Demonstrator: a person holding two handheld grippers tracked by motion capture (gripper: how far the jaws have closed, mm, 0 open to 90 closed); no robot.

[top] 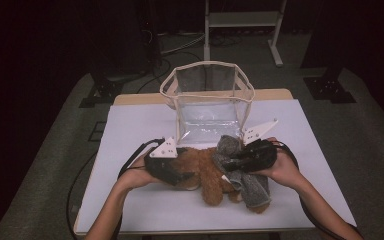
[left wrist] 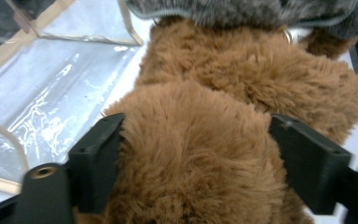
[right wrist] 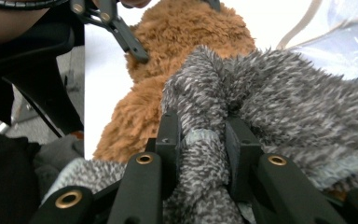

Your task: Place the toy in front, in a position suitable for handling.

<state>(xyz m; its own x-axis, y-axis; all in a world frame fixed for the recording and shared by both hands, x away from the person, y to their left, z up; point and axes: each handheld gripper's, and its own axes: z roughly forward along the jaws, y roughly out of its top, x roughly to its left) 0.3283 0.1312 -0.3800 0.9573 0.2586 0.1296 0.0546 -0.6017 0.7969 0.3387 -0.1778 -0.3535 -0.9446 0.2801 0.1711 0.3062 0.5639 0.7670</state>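
**Reporter:** What is the person doing with the brown plush toy (top: 205, 172) on the bench (top: 145, 200)?

**Photographer:** The left tongs (left wrist: 196, 158) straddle the toy's furry body, one jaw on each flank. The jaws stand fairly wide, and the fur bulges between them. Whether the pads bite or merely rest against the pile, the left gripper view cannot settle. It looks like a steadying hold, keeping the toy from sliding.

**Reporter:** And the grey fabric?

**Photographer:** The right tongs (right wrist: 200, 140) stand narrow, pinching a fold of the grey fleece garment (right wrist: 279, 102) firmly. The garment lies over the toy's far side from the left tongs, so the pinch seems meant to draw it along the body while the other hand anchors.

**Reporter:** The clear bag?

**Photographer:** The transparent storage bag (top: 207, 100) stands open just beyond both tongs, its mouth upward, probably waiting to receive the toy.
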